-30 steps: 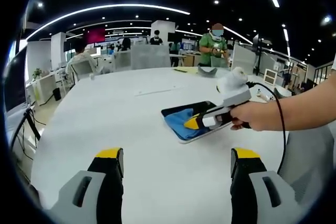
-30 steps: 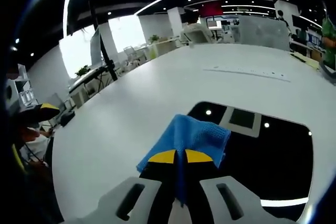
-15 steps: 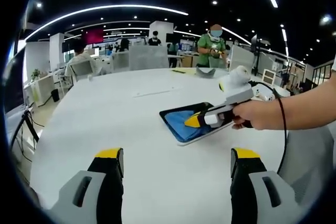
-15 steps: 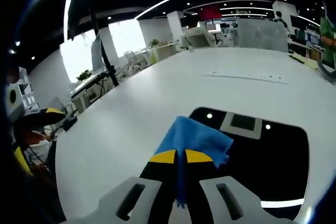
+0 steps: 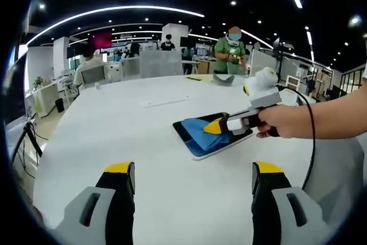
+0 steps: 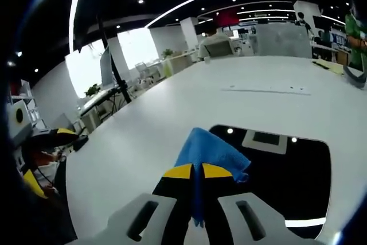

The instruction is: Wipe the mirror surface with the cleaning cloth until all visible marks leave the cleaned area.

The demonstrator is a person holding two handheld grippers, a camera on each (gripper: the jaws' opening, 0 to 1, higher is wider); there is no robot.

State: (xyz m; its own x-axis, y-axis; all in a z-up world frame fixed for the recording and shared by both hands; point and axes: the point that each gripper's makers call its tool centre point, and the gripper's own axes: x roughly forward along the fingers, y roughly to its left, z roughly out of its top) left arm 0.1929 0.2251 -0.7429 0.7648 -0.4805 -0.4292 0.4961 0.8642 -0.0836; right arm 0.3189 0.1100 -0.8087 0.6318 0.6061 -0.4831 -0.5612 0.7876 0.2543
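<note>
A rectangular mirror [image 5: 192, 139] [image 6: 287, 170] lies flat on the round white table [image 5: 114, 130] and reflects the dark ceiling. My right gripper [image 6: 195, 171] [image 5: 213, 128] is shut on a blue cleaning cloth [image 6: 209, 150] [image 5: 200, 129], which rests on the mirror's near-left part. A hand holds that gripper from the right in the left gripper view. My left gripper [image 5: 192, 179] stands open above bare table, well short of the mirror, with nothing between its fingers.
A thin strip [image 5: 163, 101] lies on the table beyond the mirror. Chairs [image 5: 92, 76] and people stand past the far edge. A black cable [image 5: 307, 136] trails from the right gripper. In the right gripper view the other gripper [image 6: 46, 142] shows at the left.
The right gripper has slid the cloth a little farther across the mirror, away from its near edge. My left gripper has stayed put and open.
</note>
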